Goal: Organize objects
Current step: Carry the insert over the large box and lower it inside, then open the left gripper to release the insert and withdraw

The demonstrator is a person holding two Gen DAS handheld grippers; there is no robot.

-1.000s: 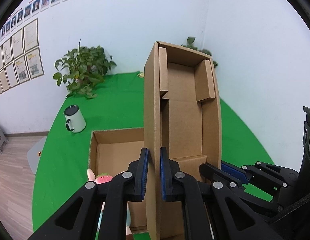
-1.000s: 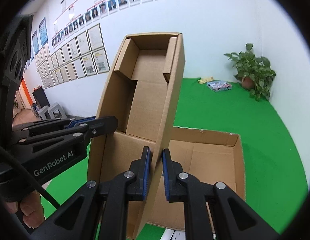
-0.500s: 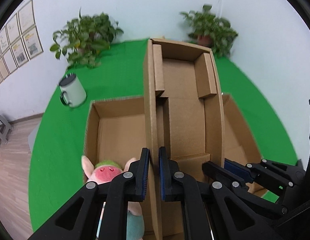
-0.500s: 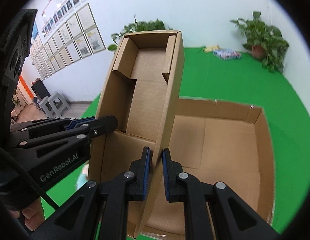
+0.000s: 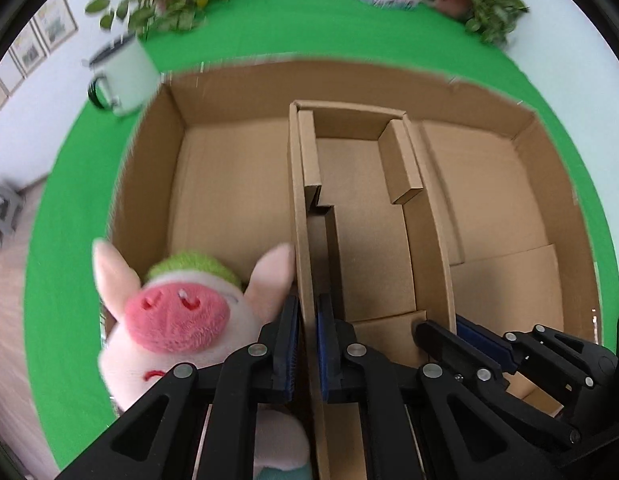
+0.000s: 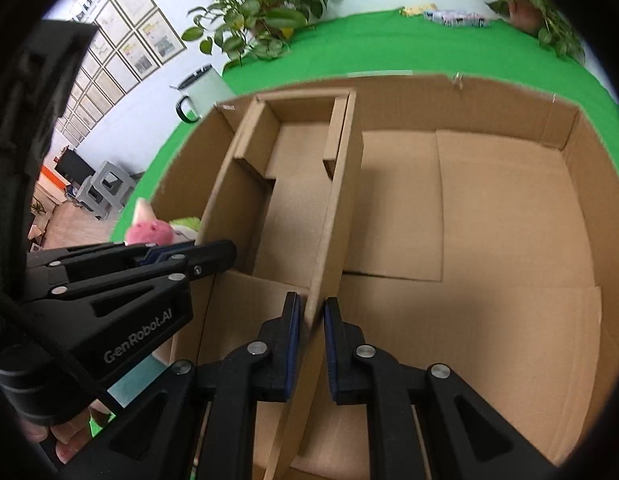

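I hold a small open cardboard box (image 5: 365,216) between both grippers, over the inside of a large open cardboard box (image 5: 229,184). My left gripper (image 5: 307,328) is shut on the small box's left wall. My right gripper (image 6: 311,328) is shut on its right wall (image 6: 333,216); it also shows at lower right in the left wrist view (image 5: 461,332). The small box (image 6: 293,200) is empty and tilts down into the large box (image 6: 489,216). A pink plush pig (image 5: 177,312) with a green cap leans at the large box's near left corner, also seen in the right wrist view (image 6: 153,230).
A white enamel mug (image 5: 123,76) with a dark rim stands on the green cloth (image 5: 69,200) left of the large box. Potted plants (image 6: 265,20) stand at the back. A small flat packet (image 6: 455,18) lies on the far cloth. Grey stools (image 6: 105,188) stand off the table.
Both grippers have tipped forward and down with the small box, bringing it from upright above the large box to low inside it. The pig looms closer on the left.
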